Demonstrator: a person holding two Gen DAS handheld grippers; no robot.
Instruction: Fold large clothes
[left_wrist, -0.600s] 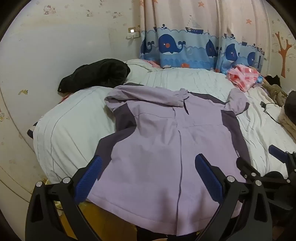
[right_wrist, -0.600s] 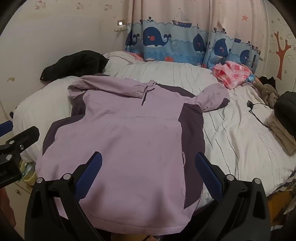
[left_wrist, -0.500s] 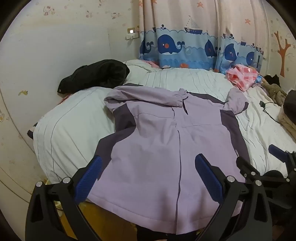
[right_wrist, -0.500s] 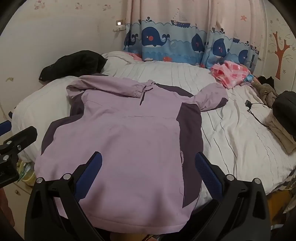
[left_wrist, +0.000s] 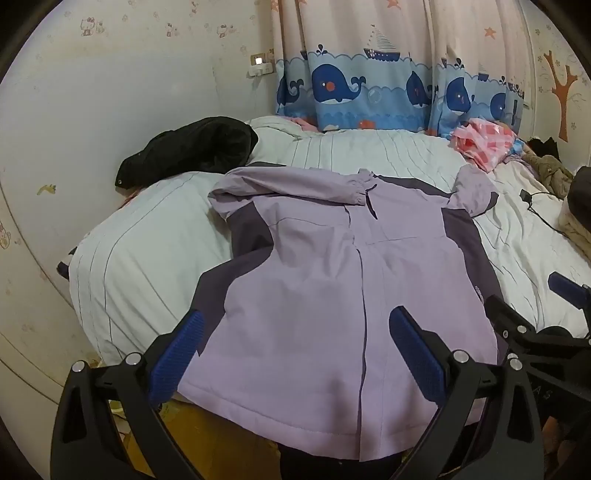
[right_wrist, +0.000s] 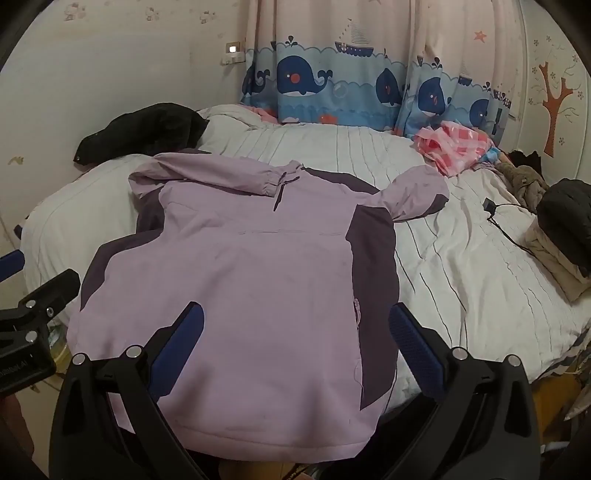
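A lilac jacket with dark purple side panels (left_wrist: 314, 280) lies spread flat on the white bed (left_wrist: 140, 251), hem toward me and hanging over the near edge. One sleeve is folded across the chest near the collar. It also shows in the right wrist view (right_wrist: 251, 273). My left gripper (left_wrist: 295, 350) is open and empty above the hem. My right gripper (right_wrist: 295, 343) is open and empty above the hem's right part. Each gripper shows at the edge of the other's view.
A black garment (left_wrist: 192, 151) lies at the bed's far left. A pink checked cloth (left_wrist: 484, 144) lies at the far right. More clothes (right_wrist: 561, 236) and a black cable (right_wrist: 506, 221) lie on the right. Whale curtains (left_wrist: 369, 85) hang behind. The wall is close on the left.
Both grippers have drifted slightly. The jacket sits a little lower and nearer in both views. Nothing was taken hold of.
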